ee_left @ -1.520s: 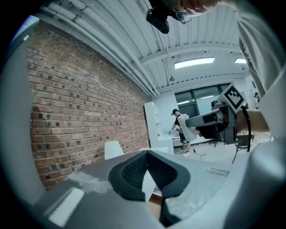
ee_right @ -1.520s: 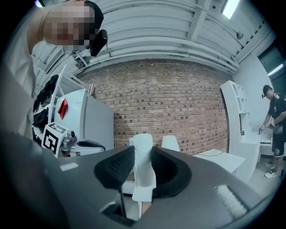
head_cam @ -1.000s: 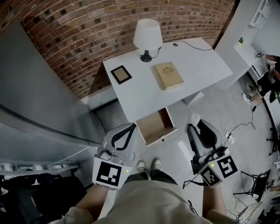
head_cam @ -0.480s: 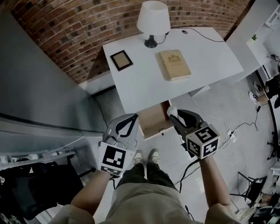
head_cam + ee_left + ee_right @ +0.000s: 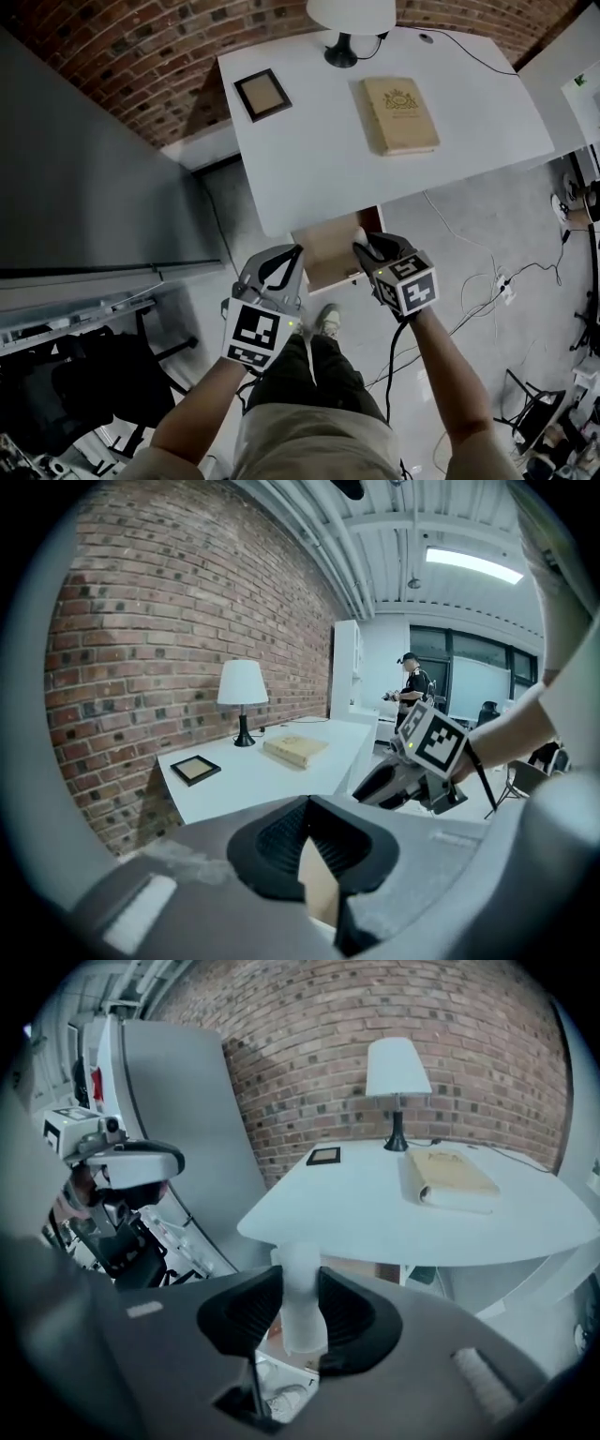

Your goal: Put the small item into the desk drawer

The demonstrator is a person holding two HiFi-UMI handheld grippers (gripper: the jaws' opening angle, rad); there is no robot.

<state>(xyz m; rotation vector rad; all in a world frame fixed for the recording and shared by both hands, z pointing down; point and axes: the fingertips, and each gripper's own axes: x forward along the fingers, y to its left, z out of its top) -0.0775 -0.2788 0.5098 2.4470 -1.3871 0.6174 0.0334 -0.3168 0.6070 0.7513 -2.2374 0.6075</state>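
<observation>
Brick wall [image 5: 141, 56] backs a white desk [image 5: 319, 169]. On it you've got a lamp [image 5: 352, 14] at 12 o'clock, a picture frame [image 5: 261, 94] at 10 and a tan book [image 5: 400, 114] at 1. Desk drawer [image 5: 323, 258] stands open at the desk's 6 o'clock edge, w/ the wood inside showing. Your R gripper [image 5: 367, 246] is clamped on the small item [image 5: 360, 234], a pale whitish cylinder. R gripper view shows it btwn both black pads, touching each. Head view puts it over the drawer's 2 o'clock corner; can't tell if it's inside or above the rim. Your L gripper [image 5: 292, 255] hangs just beside the drawer at its 9 o'clock, jaws together at the tips w/ nothing in them. Cables [image 5: 469, 281] lie on the floor at 3 o'clock of the drawer.
</observation>
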